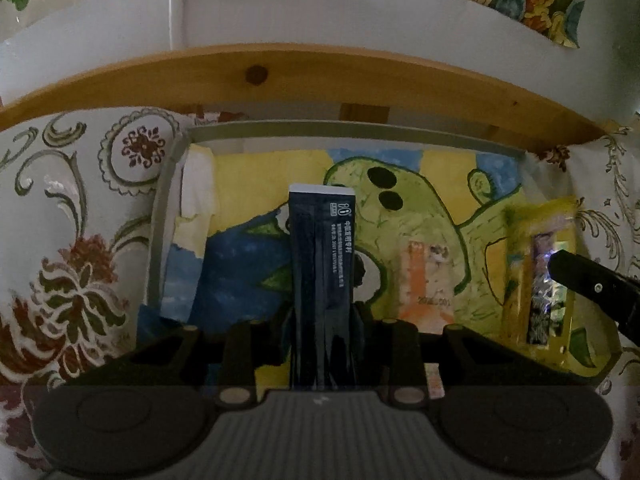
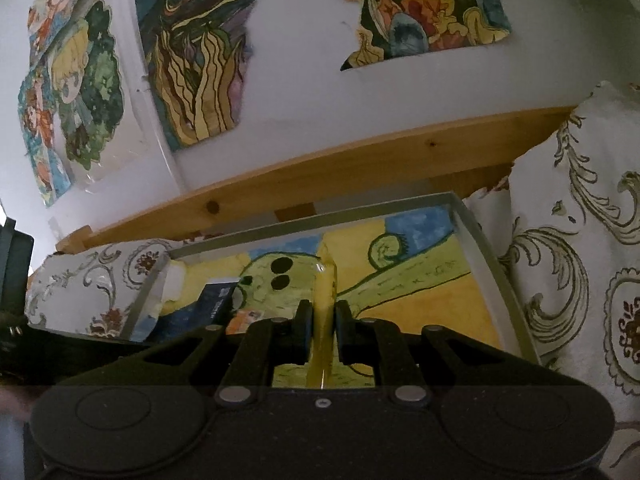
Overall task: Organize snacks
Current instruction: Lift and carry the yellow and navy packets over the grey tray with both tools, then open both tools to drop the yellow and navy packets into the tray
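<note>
Both wrist cameras sit low and close over the tray (image 1: 160, 216) (image 2: 496, 264), facing its far rim and the wall (image 1: 360, 12) (image 2: 304, 64). The right view tilts higher; both share the tray's painted floor and the wooden rail (image 1: 320, 76) (image 2: 360, 160).

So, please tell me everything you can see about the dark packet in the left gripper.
The dark packet is a long, narrow navy sachet, glossy like foil or plastic, with a white strip at its far end and small white print along one side. It points forward over the tray lined with a painted picture. The left gripper is shut on its near end; nothing else touches it.
</note>
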A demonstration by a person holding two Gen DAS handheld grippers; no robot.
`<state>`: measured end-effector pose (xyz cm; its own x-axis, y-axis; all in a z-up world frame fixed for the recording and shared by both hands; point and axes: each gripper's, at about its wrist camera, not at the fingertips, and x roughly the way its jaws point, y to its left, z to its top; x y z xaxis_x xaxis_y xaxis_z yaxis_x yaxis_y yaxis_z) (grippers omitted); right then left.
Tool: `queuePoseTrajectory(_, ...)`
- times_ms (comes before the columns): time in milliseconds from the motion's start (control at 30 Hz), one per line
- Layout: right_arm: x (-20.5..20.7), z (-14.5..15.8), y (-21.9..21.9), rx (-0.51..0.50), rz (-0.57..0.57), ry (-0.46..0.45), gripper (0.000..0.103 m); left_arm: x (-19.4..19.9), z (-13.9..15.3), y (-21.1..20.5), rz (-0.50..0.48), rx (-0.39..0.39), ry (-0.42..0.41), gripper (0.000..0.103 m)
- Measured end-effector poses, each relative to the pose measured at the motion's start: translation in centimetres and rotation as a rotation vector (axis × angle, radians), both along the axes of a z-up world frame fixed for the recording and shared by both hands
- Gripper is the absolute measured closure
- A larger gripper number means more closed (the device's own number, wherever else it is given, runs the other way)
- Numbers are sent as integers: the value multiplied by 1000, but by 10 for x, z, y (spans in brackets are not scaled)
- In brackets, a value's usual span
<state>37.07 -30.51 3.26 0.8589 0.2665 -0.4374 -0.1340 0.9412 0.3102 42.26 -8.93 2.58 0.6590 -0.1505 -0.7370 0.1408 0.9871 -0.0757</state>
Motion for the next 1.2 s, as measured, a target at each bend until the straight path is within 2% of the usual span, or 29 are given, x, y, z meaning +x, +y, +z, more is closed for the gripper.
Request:
queuePoseTrajectory(167, 1, -2, 6, -78, -20, 2, 80, -1, -1, -4, -3, 4, -1, 61)
queuePoseTrajectory(200, 1, -2, 7, -89, -21, 3, 76, -2, -1, -4, -2, -1, 1, 60)
queuePoseTrajectory(333, -2, -2, 10, -125, -19, -1, 62, -4, 3, -2, 10, -18, -2, 44)
queuePoseTrajectory(400, -5, 0, 10, -143, -21, -13, 52, -6, 7, 0, 21, -15, -16, 40)
queuePoseTrajectory(500, -12, 5, 9, -150, -29, -34, 37, -12, 15, 4, 45, -19, -44, 23)
queuePoseTrajectory(600, -22, 12, 8, -163, -36, -61, 28, -22, 25, 10, 66, -46, -93, 14)
queuePoseTrajectory(733, -38, 21, 7, -163, -50, -82, 20, -44, 37, 17, 103, -61, -176, 1)
queuePoseTrajectory(833, -56, 29, 8, -165, -52, -99, 13, -64, 45, 21, 119, -70, -230, 0)
queuePoseTrajectory(900, -73, 33, 9, -169, -52, -113, 4, -77, 49, 25, 121, -73, -247, 0)
queuePoseTrajectory(1200, -154, 50, 30, -250, -66, -189, 1, -152, 52, 41, 138, -113, -305, 0)
